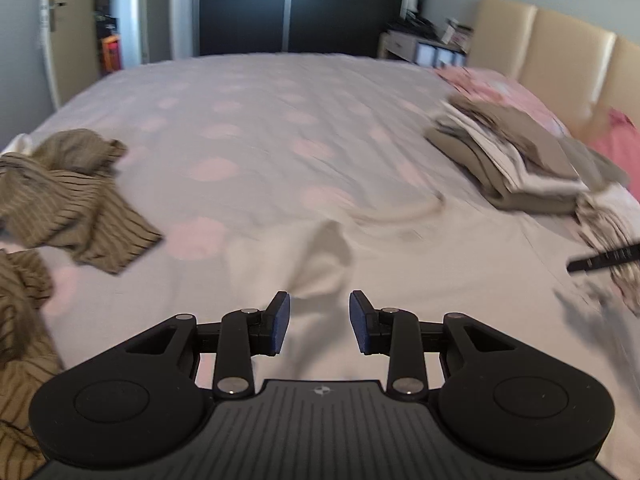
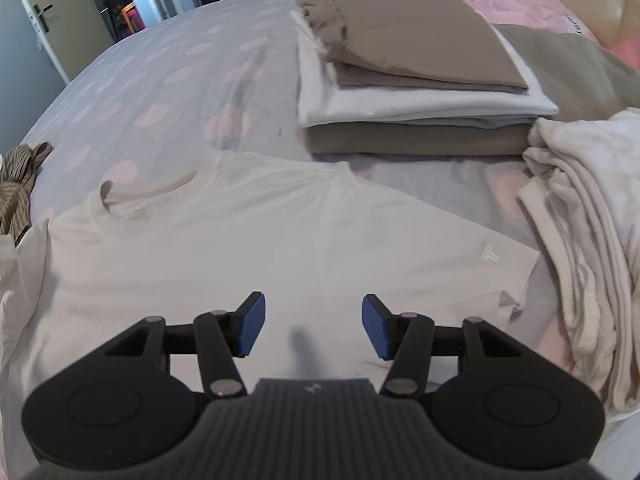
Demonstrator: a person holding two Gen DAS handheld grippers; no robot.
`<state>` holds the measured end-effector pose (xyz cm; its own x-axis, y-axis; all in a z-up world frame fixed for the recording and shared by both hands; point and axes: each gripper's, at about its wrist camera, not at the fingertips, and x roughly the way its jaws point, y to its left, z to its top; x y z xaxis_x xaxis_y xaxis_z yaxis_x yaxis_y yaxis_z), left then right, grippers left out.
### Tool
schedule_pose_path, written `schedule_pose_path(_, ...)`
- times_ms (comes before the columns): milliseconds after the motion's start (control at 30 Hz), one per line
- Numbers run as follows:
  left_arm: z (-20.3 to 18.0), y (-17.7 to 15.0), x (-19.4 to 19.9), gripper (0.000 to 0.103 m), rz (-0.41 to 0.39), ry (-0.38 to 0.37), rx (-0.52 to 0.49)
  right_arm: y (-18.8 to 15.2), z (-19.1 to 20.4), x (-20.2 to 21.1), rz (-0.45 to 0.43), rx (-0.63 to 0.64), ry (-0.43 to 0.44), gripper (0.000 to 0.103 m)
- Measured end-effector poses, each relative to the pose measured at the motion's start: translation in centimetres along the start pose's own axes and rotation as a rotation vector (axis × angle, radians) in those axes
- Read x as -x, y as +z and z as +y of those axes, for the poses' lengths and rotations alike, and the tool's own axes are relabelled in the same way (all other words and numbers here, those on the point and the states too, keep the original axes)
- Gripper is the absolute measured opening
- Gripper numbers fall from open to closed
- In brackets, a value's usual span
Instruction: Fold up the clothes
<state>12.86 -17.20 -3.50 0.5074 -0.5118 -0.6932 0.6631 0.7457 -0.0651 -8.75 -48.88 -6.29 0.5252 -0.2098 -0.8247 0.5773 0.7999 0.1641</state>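
A: This is a bedroom, with a big bed [image 2: 168, 64] under a pale sheet with pink spots. Where is the shirt to fold?

B: The plain white cotton T-shirt [image 2: 248, 248] lies spread out on the bed, just in front of the neat stack of folded brown and white clothes [image 2: 404, 64]. Its collar points away, toward the left of the stack.

A: What are the tools doing?

B: The right tool [image 2: 313, 330] hangs over the shirt, partly open, holding nothing. The left tool [image 1: 319, 322] is partly open too. A raised fold of the shirt sits just past its blue pads, but the pads do not squeeze it.

A: What could go wrong?

B: That raised fold could get pressed in and leave a crease. A pinch that goes too deep could grab the sheet as well. The loose heap of creamy white clothes [image 2: 584, 248] lies right beside the shirt, on the near right of the stack, and it could get caught. The crumpled brown striped cloth [image 1: 68, 196], far left of the stack, could snag too.
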Motion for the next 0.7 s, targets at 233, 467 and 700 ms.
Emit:
schedule_pose_path(233, 2.0, 0.2, -2.0, 0.034, 0.046, 0.053, 0.009, -0.3, 1.7, -0.5, 0.018, 0.045, 0.025, 0.057)
schedule_pose_path(467, 2.5, 0.0, -5.5, 0.036, 0.118, 0.030, 0.021, -0.4, 2.6, -0.4, 0.026, 0.068, 0.046, 0.057)
schedule_pose_path(700, 1.1, 1.5, -5.9, 0.004, 0.118, -0.068, 0.051, -0.4, 2.4, -0.6, 0.035, 0.063, 0.051, 0.057)
